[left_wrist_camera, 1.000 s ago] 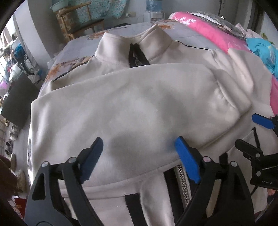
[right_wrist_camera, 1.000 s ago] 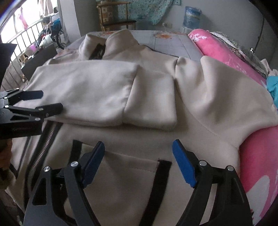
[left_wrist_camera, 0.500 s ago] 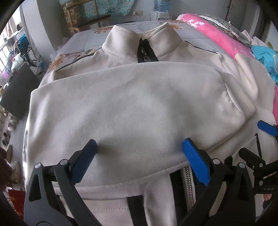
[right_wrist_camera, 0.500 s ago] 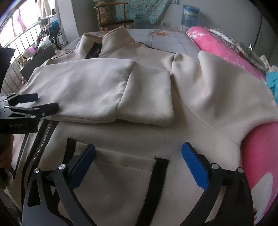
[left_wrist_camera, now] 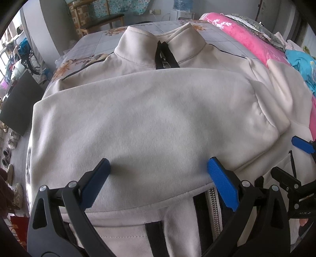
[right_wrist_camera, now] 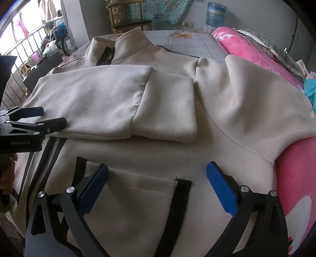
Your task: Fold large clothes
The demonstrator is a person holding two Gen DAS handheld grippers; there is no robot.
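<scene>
A large cream zip jacket [left_wrist_camera: 154, 122] with black trim lies front up on the bed, collar at the far end. Its left sleeve [right_wrist_camera: 102, 104] is folded across the chest, with the cuff [right_wrist_camera: 167, 110] near the middle. The right sleeve [right_wrist_camera: 256, 110] spreads toward the pink blanket. My left gripper [left_wrist_camera: 158, 170] is open and empty, hovering over the lower edge of the folded sleeve; it also shows in the right wrist view [right_wrist_camera: 49, 116]. My right gripper [right_wrist_camera: 158, 174] is open and empty above the right pocket [right_wrist_camera: 134, 207]; it also shows in the left wrist view [left_wrist_camera: 290, 156].
A pink blanket [right_wrist_camera: 262, 57] and blue cloth [left_wrist_camera: 302, 65] lie along the bed's right side. A wooden chair [left_wrist_camera: 98, 17] and a water bottle [right_wrist_camera: 215, 13] stand by the far wall. A dark box [left_wrist_camera: 17, 106] and shoes [left_wrist_camera: 9, 158] sit left of the bed.
Both grippers have drawn back a little toward the jacket's hem, so more of the jacket shows. The jacket has not moved. Both stay open.
</scene>
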